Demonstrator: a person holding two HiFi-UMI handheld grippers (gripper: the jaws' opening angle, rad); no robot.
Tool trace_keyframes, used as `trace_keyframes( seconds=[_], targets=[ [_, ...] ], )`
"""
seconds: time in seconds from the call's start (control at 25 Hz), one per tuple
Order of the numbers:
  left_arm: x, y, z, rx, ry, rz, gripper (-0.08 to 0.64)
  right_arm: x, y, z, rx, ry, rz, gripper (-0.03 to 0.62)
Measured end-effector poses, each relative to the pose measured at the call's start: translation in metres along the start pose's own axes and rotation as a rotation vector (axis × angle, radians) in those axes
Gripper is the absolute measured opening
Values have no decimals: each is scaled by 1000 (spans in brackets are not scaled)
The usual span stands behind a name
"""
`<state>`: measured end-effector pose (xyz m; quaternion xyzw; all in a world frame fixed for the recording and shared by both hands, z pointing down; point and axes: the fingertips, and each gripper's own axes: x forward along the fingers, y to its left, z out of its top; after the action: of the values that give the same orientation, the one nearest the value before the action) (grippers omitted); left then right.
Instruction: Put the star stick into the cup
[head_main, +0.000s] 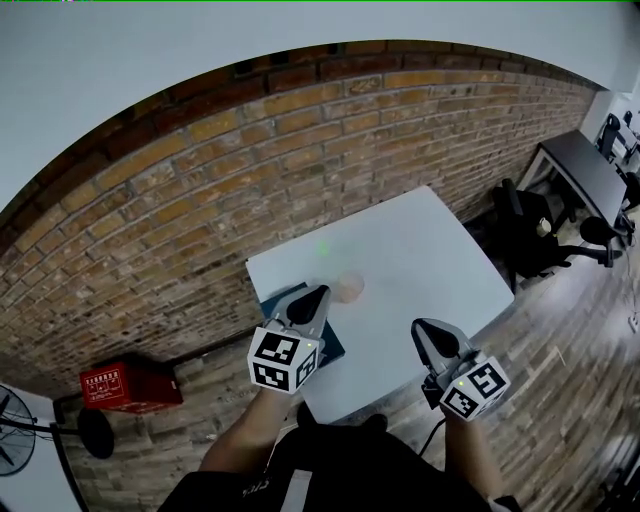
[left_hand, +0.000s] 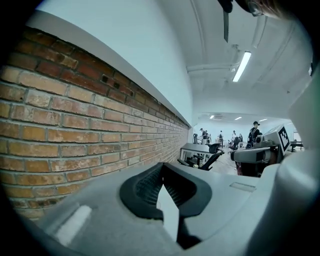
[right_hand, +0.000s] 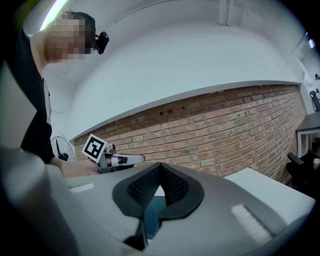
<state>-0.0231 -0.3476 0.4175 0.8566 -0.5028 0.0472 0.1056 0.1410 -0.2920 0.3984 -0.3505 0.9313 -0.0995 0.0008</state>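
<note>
Left gripper (head_main: 322, 291) and right gripper (head_main: 421, 326), both closed and empty, hang over the white table's (head_main: 430, 250) near edge. The cup (head_main: 348, 288) stands by the left tip, the green star stick (head_main: 322, 248) lies beyond it, and a blue board (head_main: 331, 349) sits under the left gripper.

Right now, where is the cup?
Head view: the small pale brownish cup stands on the white table, just right of the left claw.

White tabletop (head_main: 430, 250) centre. Brick wall (head_main: 180, 210) from 9 to 1 o'clock. Red box (head_main: 128, 386) on floor (head_main: 210, 400), 8 o'clock. Black chair (head_main: 530, 235), dark desk (head_main: 585, 175) toward 3 o'clock.
</note>
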Motion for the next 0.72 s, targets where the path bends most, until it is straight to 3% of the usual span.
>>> trace_keyframes(
  seconds=[0.28, 0.44, 0.6, 0.72],
  targets=[
    [7, -15, -1, 11, 2, 0, 6, -22, -9, 5, 10, -41, -27, -2],
    [9, -21, 3, 18, -1, -13, 6, -35, -24, 12, 15, -63, -86, -2],
    [22, -21, 8, 71, 23, -47, 6, -29, -48, 28, -72, -54, -155, -2],
    [28, -14, 16, 79, 13, -31, 6, -29, -67, 50, -128, -98, -249, -2]
  ],
)
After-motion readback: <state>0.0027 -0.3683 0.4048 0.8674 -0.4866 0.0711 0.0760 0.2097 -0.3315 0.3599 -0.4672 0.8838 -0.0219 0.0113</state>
